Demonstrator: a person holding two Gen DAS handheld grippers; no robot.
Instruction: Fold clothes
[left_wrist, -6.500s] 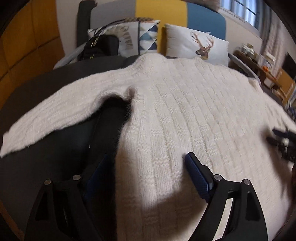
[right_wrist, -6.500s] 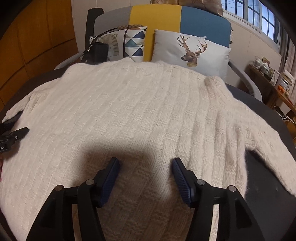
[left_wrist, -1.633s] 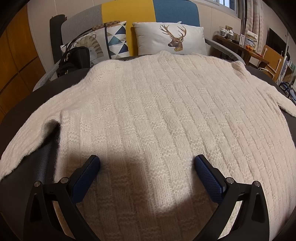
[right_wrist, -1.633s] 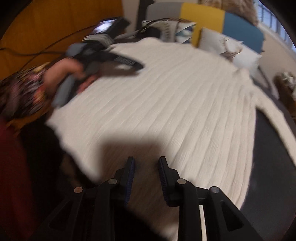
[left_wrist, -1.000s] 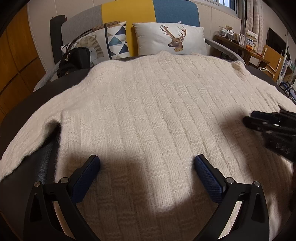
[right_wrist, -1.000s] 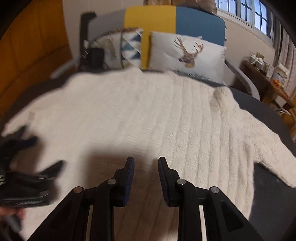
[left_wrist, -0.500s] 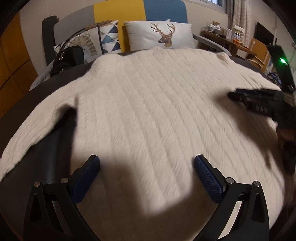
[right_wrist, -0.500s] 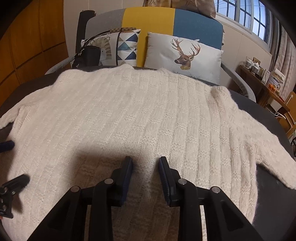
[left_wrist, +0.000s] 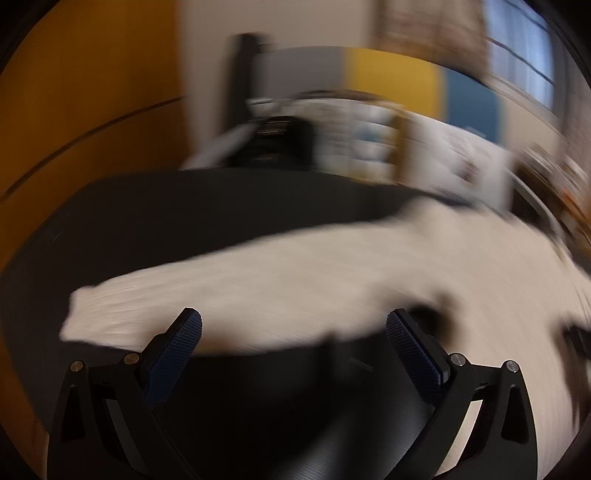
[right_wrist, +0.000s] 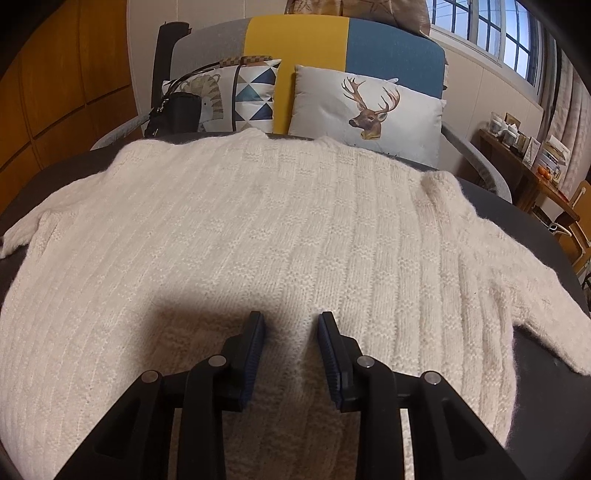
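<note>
Where one cream sweater (right_wrist: 280, 236) lies flat: two grippers, left (left_wrist: 293, 325) wide-jawed, right (right_wrist: 291, 325) part-spread, both empty.

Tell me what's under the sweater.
The sweater lies spread on a dark table, bare at the edges beside the sleeves. Anything else beneath the knit is covered and cannot be seen.

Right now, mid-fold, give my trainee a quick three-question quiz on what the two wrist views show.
1. True or false: the right tongs are wider apart than the left tongs.
2. The sweater lies: A) folded in half, B) spread flat with both sleeves out, C) bunched in a heap.
3. Which part of the sweater lies in front of the left tongs?

Key
1. False: the left pair is wide open, the right nearly closed.
2. B.
3. A sleeve, blurred, stretched across the dark surface.
</note>
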